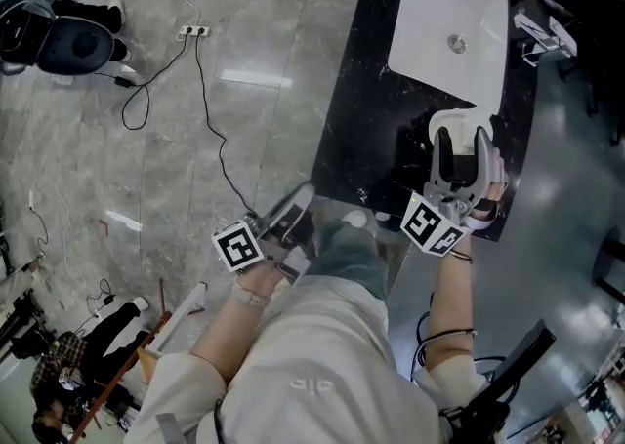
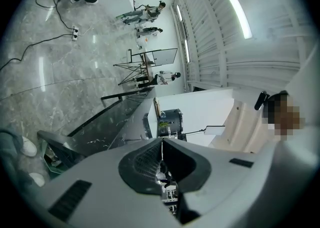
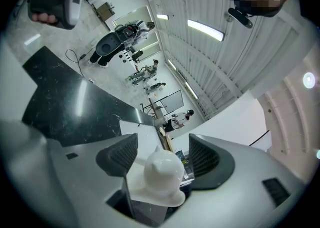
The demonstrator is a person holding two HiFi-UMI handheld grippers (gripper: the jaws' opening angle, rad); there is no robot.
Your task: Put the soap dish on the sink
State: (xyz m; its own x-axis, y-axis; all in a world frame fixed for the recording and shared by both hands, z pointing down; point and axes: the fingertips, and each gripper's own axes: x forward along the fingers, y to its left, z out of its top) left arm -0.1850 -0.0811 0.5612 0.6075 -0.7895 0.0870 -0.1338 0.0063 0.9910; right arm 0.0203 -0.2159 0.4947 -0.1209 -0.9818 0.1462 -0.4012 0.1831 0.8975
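A white soap dish (image 3: 162, 172) shaped like a small cat head sits between the pads of my right gripper (image 3: 162, 156). The jaws stand wide and neither pad touches it. In the head view the right gripper (image 1: 462, 140) is over the black counter (image 1: 371, 120), at the near edge of the white sink (image 1: 430, 3), with the soap dish (image 1: 457, 120) just visible at its tips. My left gripper (image 1: 293, 218) hangs off the counter above the floor. Its pads (image 2: 150, 159) are pressed together with nothing between them, so it is shut.
A chrome tap (image 1: 542, 37) stands at the sink's right side. Black cables and a power strip (image 1: 190, 32) lie on the marble floor to the left, beside a black machine base (image 1: 68, 42). My own legs fill the bottom of the head view.
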